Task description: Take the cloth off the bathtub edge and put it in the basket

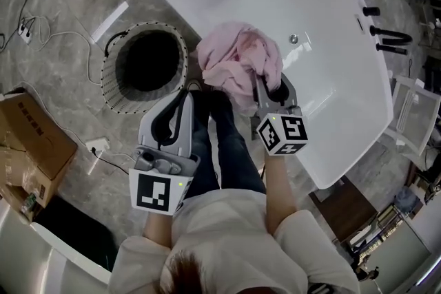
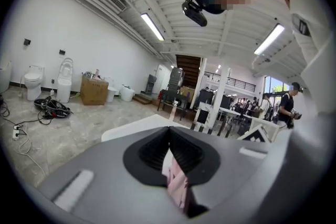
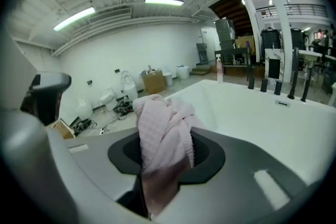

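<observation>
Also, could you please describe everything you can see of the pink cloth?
The pink cloth is waffle-textured fabric, bunched into a crumpled ball with loose folds. The jaws of the right gripper are shut on its lower part, holding it over the white bathtub, seemingly clear. A pink strip shows between the jaws of the left gripper.

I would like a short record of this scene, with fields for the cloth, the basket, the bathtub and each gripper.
cloth: pink, bunched, hanging from the right gripper over the bathtub edge
right gripper: shut on the cloth
left gripper: jaws together at the tips, near the basket
basket: round, dark inside, to the left of the bathtub in the head view, no cloth in it
bathtub: white, nothing lying inside
task state: cloth picked up, not yet in the basket
</observation>
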`<state>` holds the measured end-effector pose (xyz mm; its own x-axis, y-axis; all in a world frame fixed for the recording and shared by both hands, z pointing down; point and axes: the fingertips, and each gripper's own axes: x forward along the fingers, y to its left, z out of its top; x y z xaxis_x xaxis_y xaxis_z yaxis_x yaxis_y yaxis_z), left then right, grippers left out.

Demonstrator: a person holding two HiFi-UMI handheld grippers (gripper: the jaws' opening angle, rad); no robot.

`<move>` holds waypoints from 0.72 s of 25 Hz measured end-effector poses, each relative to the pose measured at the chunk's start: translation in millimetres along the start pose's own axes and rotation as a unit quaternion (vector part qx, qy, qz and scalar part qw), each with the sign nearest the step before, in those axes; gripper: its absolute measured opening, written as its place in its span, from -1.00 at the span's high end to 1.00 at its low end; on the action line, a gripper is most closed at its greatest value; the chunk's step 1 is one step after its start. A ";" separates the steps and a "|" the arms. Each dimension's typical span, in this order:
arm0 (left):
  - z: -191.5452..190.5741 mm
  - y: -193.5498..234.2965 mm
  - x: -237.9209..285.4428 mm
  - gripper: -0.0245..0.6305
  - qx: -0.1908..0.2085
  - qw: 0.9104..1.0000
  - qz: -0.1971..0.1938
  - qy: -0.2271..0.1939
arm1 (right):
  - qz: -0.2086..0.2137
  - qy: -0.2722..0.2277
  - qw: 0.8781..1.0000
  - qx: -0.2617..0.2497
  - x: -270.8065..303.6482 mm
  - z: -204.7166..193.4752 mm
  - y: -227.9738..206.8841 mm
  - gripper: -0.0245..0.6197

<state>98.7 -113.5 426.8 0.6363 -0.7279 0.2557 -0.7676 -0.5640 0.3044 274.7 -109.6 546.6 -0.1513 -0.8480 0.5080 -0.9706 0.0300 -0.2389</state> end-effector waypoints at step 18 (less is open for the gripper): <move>160.2 -46.8 -39.4 0.88 0.082 0.989 0.015 -0.123 | 0.116 -0.192 0.974 -0.043 -86.7 269.2 91.4 0.51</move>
<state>97.2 -120.8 255.6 0.5911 -0.8062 0.0248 -0.8005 -0.5825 0.1413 249.6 -175.7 258.0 -0.3028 -0.9480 0.0978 -0.9335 0.2743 -0.2309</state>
